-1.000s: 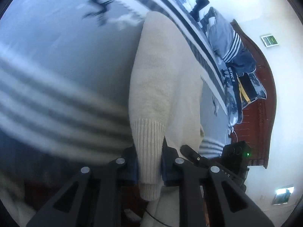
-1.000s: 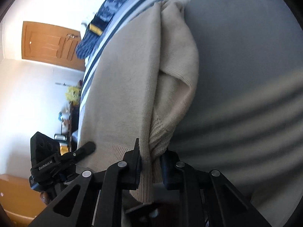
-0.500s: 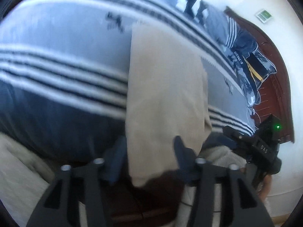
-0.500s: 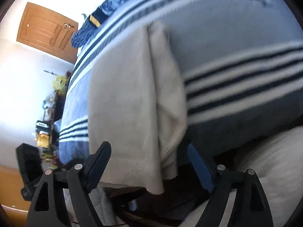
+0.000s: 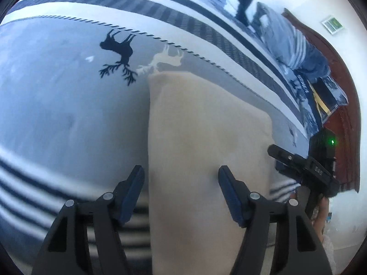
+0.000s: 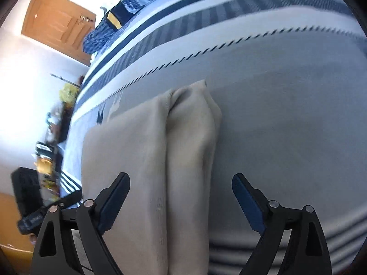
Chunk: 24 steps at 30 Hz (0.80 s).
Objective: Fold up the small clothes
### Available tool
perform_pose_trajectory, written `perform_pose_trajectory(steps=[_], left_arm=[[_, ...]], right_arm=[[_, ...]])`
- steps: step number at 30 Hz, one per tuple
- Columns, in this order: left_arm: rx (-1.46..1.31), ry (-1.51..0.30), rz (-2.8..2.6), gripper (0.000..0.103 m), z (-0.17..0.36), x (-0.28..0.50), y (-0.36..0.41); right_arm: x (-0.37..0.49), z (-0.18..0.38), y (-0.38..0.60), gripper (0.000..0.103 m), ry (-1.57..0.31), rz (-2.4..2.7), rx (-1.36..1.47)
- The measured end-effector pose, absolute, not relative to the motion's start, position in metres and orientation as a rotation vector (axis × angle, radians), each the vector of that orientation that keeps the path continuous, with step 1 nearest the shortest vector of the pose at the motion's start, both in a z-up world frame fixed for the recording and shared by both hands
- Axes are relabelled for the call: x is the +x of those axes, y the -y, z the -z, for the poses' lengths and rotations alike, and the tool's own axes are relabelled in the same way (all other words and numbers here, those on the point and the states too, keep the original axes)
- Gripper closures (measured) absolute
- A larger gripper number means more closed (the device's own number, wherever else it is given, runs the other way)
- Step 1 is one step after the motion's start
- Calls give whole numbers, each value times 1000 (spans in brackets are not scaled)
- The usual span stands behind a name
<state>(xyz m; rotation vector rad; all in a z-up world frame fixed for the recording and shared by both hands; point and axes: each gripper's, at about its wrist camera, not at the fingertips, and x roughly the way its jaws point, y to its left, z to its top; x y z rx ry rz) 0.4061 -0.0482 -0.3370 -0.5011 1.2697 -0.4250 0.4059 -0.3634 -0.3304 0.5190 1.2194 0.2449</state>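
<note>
A cream knit sweater [image 5: 201, 137] lies folded lengthwise on the grey striped bedspread [image 5: 68, 114], its near end hanging over the bed's edge. My left gripper [image 5: 181, 174] is open and empty, its jaws apart over the sweater's left part. In the right wrist view the sweater [image 6: 146, 151] shows a folded-in sleeve along its right edge. My right gripper [image 6: 181, 181] is open and empty above that edge. The right gripper also shows in the left wrist view [image 5: 302, 167] at the sweater's right side.
Dark blue clothes and pillows [image 5: 305, 52] are piled at the bed's far end by a wooden headboard [image 5: 344, 114]. A wooden door [image 6: 57, 20] and a cluttered shelf [image 6: 50, 142] are at the left in the right wrist view.
Both grippers have let go of the sweater's near hem, opened wide and pulled back. The sweater now lies flat on the bed.
</note>
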Motion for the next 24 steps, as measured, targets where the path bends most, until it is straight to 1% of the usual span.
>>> perform_pose_trajectory(steps=[1, 2, 3, 4, 5, 6, 7, 8, 9, 11, 14, 16, 19, 21, 24], left_arm=[[-517, -1286, 429, 37, 344, 418, 50], [-539, -1297, 435, 37, 347, 423, 51], [-573, -1317, 446, 37, 352, 431, 52], [-608, -1343, 445, 39, 360, 439, 52], [-619, -1355, 439, 49, 363, 441, 53], [-632, -1361, 430, 54, 366, 442, 52], [-655, -1354, 429, 65, 366, 440, 50], [-665, -1343, 438, 77, 363, 437, 48], [-674, -1318, 451, 79, 355, 431, 43], [-701, -1260, 469, 82, 334, 415, 31], [-727, -1158, 480, 82, 289, 393, 0], [-750, -1118, 467, 82, 266, 393, -21], [-742, -1102, 441, 82, 237, 416, -44], [-680, -1092, 411, 82, 230, 437, -47], [-653, -1134, 365, 81, 249, 469, -51]], right_arm=[[413, 337, 365, 10, -1221, -260, 560], [415, 343, 367, 14, -1221, -280, 596], [420, 348, 368, 22, -1224, -299, 629], [423, 350, 367, 26, -1228, -308, 632], [426, 352, 360, 35, -1232, -310, 621], [427, 352, 356, 43, -1238, -305, 605], [428, 352, 351, 49, -1244, -298, 589], [430, 352, 345, 66, -1250, -302, 585], [429, 350, 340, 73, -1248, -311, 587], [424, 333, 328, 77, -1215, -300, 555], [417, 299, 311, 79, -1138, -372, 570], [414, 270, 299, 79, -1082, -419, 574], [428, 243, 278, 79, -1046, -467, 600], [449, 235, 258, 79, -1053, -441, 532], [480, 243, 241, 79, -1088, -409, 501]])
